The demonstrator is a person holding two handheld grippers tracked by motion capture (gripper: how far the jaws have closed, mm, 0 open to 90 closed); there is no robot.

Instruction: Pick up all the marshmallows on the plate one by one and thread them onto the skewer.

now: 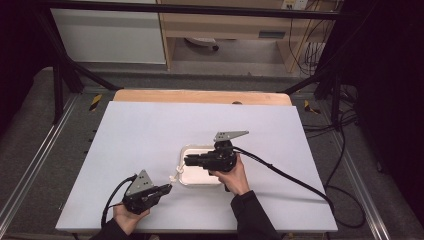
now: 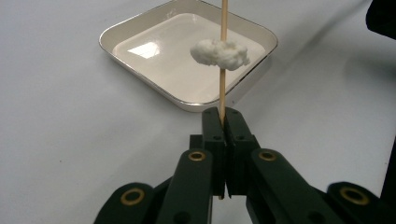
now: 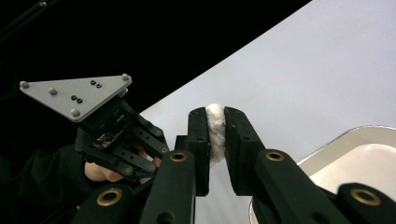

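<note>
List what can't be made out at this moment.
- Skewer, left gripper view: top cut off by the frame edge; lower end buried between the left tongs.
- White lump, right gripper view: mostly covered by the right tongs.
- High view: skewer and lump near the tray too small to separate.

There are two tongs: the left tongs (image 2: 223,122) and the right tongs (image 3: 215,122). There is one wooden skewer (image 2: 223,46). There are two white lumps of soft food: one lump on the skewer (image 2: 219,53) and one lump between the right tongs' jaws (image 3: 215,128). There is one square white dish (image 2: 140,25). There is one table (image 1: 150,130). Two hands show in the high view, a left hand (image 1: 129,216) and a right hand (image 1: 235,177).
</note>
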